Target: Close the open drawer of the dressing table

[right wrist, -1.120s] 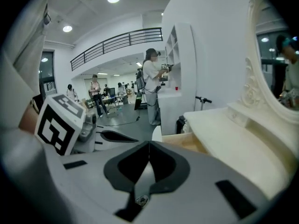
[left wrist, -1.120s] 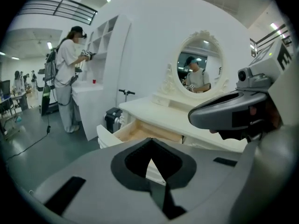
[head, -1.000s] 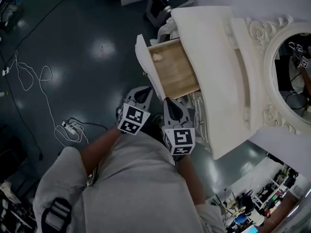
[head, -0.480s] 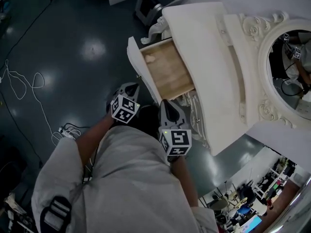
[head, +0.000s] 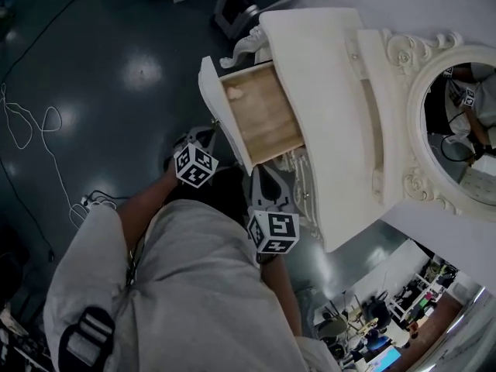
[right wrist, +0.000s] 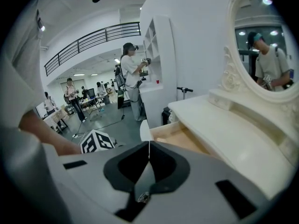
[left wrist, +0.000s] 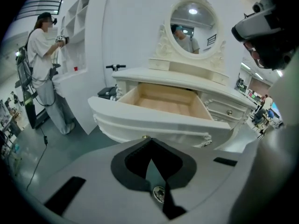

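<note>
The drawer (head: 263,115) sticks far out of the dressing table (head: 318,76), and the left gripper (left wrist: 151,141) and right gripper (right wrist: 149,143) are closed tight with nothing in them, so a push on one end could jam it crooked.

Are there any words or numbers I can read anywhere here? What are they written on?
No text here can be read.
Left cube and right cube: black-and-white square patterns only, no letters or numbers.
Dressing table: no writing shows on it.
Screen far off in the room: too small and blurred to read.
</note>
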Available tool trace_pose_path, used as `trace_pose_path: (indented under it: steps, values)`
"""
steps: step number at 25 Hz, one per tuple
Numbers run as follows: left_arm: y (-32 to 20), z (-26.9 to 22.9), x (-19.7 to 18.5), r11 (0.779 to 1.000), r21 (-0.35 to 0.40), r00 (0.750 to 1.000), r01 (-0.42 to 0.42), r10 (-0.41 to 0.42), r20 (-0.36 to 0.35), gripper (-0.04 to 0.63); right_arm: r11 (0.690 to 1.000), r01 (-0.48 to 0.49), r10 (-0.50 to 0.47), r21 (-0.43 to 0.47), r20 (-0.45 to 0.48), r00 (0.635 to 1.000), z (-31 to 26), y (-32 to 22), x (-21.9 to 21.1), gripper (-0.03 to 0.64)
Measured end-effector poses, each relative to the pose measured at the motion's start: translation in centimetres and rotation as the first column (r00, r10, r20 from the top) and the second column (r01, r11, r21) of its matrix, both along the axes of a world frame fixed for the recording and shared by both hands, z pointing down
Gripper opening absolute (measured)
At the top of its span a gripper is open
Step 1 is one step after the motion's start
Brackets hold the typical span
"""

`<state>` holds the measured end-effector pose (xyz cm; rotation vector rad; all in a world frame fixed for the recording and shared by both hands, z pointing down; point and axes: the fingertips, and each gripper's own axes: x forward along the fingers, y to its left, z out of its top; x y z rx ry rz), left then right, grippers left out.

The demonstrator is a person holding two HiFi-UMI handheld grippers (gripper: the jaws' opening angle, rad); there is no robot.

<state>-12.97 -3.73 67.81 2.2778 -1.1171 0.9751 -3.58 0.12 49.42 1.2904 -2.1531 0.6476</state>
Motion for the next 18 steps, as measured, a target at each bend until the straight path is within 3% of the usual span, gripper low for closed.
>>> trace_pose_path:
  steps: [6,13,18]
  values:
    - [-0.5,1.9,-0.4,0.999,-0.008,0.997,-0.042,0.043,0.064,0.009,1.000,-0.001,0.001,-0.015,-0.004,1.000,0.3,0.3,-0.1,0.015]
    - [-1.5,3.0,0.5,0.997,-0.029,0.998,-0.068,0.068,0.017,0.150,1.000,0.000,0.000,-0.021,-0.008,1.000,0.5,0.4,0.0,0.015]
    - [-1.9,4.2,0.9,0.993,-0.039,0.993,-0.108,0.110,0.033,0.163,1.000,-0.008,0.008,-0.022,-0.009,1.000,0.6,0.5,0.2,0.015]
